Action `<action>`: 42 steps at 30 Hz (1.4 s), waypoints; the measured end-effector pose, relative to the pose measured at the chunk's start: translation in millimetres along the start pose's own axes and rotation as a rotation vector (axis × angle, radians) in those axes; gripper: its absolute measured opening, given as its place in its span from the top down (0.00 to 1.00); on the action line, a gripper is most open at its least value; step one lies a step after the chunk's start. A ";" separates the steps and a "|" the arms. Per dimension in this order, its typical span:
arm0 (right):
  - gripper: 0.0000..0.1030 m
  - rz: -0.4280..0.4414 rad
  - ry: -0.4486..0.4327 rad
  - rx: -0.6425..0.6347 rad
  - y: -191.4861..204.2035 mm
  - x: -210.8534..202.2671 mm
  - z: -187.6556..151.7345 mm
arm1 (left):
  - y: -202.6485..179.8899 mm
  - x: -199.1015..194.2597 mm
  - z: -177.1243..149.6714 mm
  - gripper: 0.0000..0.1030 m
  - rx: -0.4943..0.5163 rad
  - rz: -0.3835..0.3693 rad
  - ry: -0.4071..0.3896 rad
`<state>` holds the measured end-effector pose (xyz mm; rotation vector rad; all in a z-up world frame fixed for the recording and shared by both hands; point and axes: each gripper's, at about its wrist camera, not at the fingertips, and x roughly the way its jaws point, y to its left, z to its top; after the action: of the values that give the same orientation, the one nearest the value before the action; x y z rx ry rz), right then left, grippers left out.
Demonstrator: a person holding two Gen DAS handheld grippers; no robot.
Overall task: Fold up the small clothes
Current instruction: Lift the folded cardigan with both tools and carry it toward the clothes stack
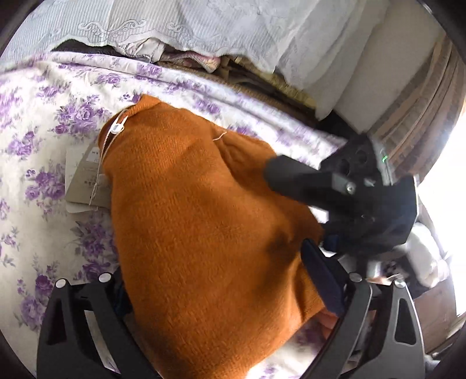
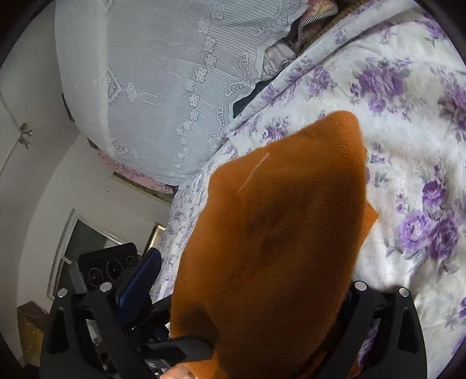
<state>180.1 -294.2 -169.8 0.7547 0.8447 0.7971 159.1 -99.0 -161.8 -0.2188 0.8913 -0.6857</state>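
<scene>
An orange knit garment lies on a white bedsheet with purple flowers. Paper tags on a string hang from its far end. My left gripper has the near edge of the garment between its fingers and looks shut on it. My right gripper shows at the right of the left wrist view, at the garment's right edge. In the right wrist view the garment drapes up between my right gripper's fingers, which hold it. The left gripper shows at lower left.
A white lace cloth covers a pile of clothes at the bed's far edge. A wooden frame and a bright window stand at right. A wall, a door and a dark window lie left in the right wrist view.
</scene>
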 end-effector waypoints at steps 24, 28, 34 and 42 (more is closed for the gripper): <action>0.03 -0.007 -0.082 0.013 39.0 -68.8 -69.7 | -82.7 -54.3 -60.0 0.11 0.221 0.041 -0.049; 0.03 -0.025 -0.116 -0.008 54.1 -95.2 -90.9 | -106.8 -66.5 -73.8 0.11 0.264 0.020 -0.056; 0.03 -0.052 -0.204 -0.020 74.4 -150.4 -128.2 | -155.8 -84.7 -93.2 0.11 0.360 -0.025 -0.062; 0.03 -0.125 -0.314 -0.058 108.9 -226.0 -166.2 | -228.1 -102.8 -113.2 0.11 0.471 -0.106 -0.057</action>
<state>-90.6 -388.7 -78.3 0.7452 0.5776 0.5706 -77.8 -197.9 -64.2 0.1364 0.6451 -0.9623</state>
